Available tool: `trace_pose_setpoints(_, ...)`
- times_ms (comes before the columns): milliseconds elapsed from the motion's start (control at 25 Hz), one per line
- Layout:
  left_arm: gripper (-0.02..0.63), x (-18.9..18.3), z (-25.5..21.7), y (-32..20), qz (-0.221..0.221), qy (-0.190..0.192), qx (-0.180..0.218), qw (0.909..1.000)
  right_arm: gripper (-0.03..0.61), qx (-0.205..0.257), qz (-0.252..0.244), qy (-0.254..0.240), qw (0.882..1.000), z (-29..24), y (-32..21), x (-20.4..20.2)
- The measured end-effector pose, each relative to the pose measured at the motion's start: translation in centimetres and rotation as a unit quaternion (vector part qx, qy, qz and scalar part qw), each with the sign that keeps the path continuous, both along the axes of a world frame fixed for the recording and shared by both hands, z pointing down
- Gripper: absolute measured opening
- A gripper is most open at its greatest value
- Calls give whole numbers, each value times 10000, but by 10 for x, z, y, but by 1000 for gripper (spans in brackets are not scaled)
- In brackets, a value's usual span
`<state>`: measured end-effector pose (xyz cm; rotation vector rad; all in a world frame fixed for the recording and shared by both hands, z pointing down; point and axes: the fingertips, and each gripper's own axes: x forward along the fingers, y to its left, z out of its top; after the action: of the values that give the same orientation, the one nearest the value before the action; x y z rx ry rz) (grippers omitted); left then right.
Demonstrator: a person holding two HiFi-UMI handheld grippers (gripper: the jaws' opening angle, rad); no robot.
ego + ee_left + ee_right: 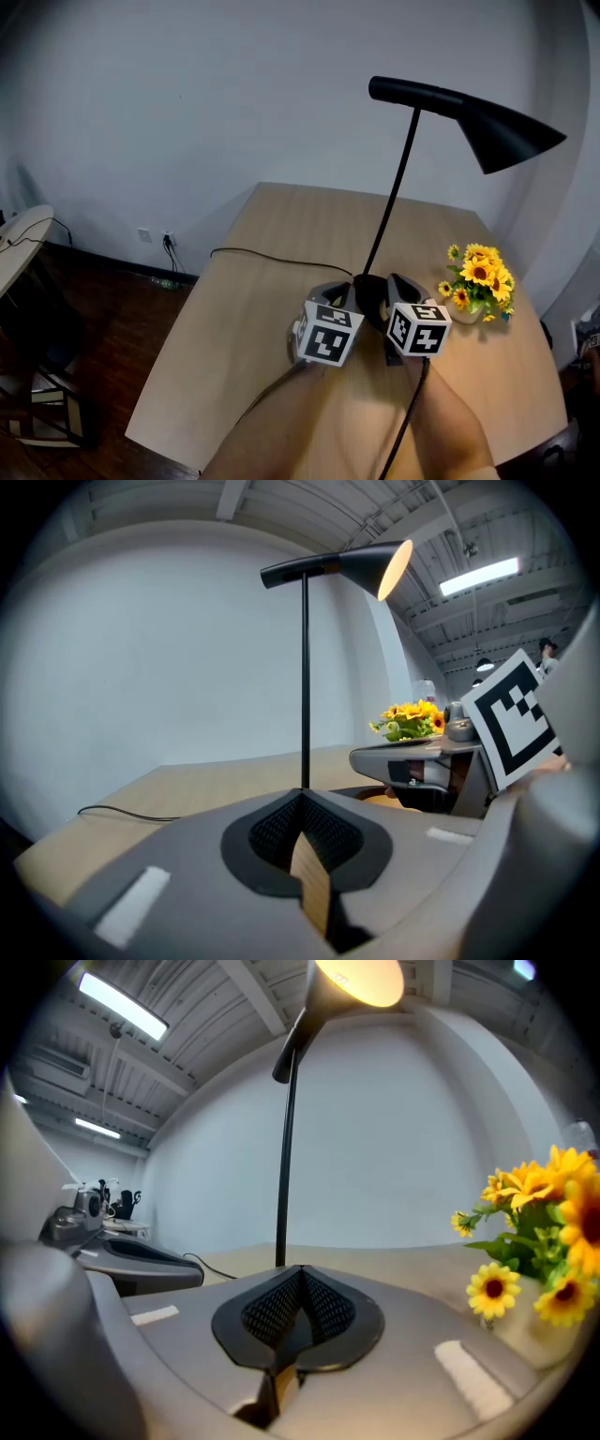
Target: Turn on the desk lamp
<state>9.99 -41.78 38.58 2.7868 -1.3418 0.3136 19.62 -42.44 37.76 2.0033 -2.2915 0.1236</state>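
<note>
A: Nearest first. On the left gripper the fingers are closed tip to tip with nothing between them; only table wood shows through the slit below. On the right gripper it is the same: fingers together, empty.

B: Lamp position?

A: The base of the desk lamp sits on the table just ahead of both finger pairs and between them. Its stem rises directly beyond the tips in both gripper views.

B: Step in hand?

A: The inside of the shade glows in both gripper views, so the lamp reads as lit. Judged: the switching step is done or finishing. The next move calls for drawing both grippers clear of the base without nudging it.

B: Orientation?

A: The long axis is the stem, upright. The shade mouth points down and to the right of the fingers, toward the sunflowers farther right. The cord trails off left.
</note>
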Motion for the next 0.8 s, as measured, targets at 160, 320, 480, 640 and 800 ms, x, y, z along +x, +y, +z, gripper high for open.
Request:
trace_pose_setpoints(160,-5,-1,1,1,-11,15,2,10000,-2,20,-38,-155,9999,1,13,-1)
trace_pose_setpoints(320,-5,1,1,4,-47,1,35,10000,-2,-165,-5,-190,9997,8,27,-3)
trace_pose_setpoints(480,-5,-11,3,14,-165,249,-170,9994,-2,-249,-22,-201,9995,11,45,-6)
trace_pose_setpoints(640,-5,-6,6,33,-87,-118,-48,9999,-2,-275,-10,-212,9994,12,65,-9)
trace_pose_setpoints(800,-5,-6,6,55,-41,-378,85,9992,-2,-276,-19,-203,9994,11,87,-14)
